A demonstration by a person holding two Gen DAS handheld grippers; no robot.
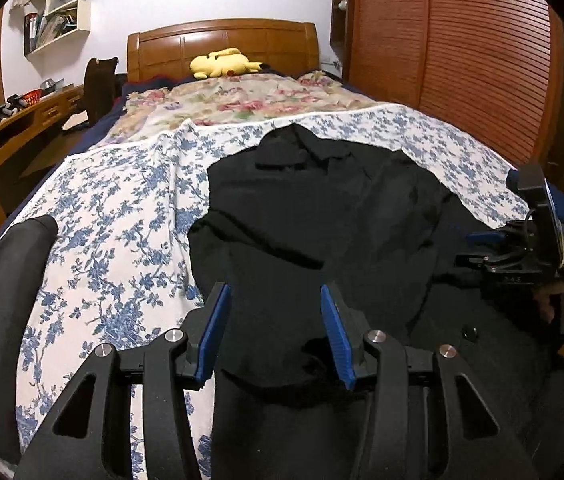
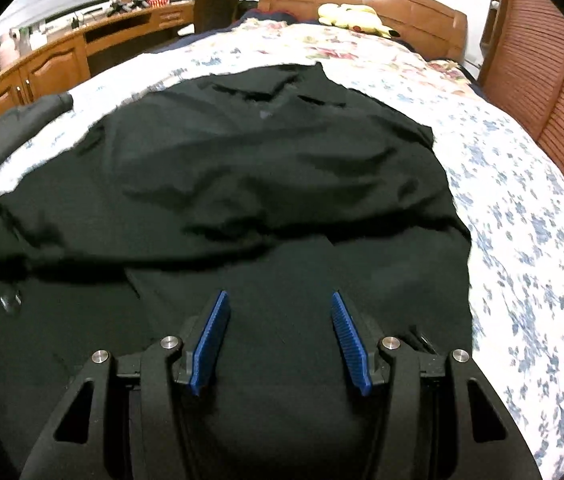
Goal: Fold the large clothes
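black coat (image 2: 241, 200) spread flat on the bed's blue-flowered sheet (image 2: 522, 208), collar toward the headboard, partly folded already by the look of the overlapping layers. left gripper (image 1: 273, 332) and right gripper (image 2: 277, 340) both hovering over the near hem, blue fingers (image 2: 211, 344) apart and holding nothing. best done by pinching both near corners at once, lifting evenly, carrying the hem up toward the collar, and smoothing ridges before release.

No readable text anywhere
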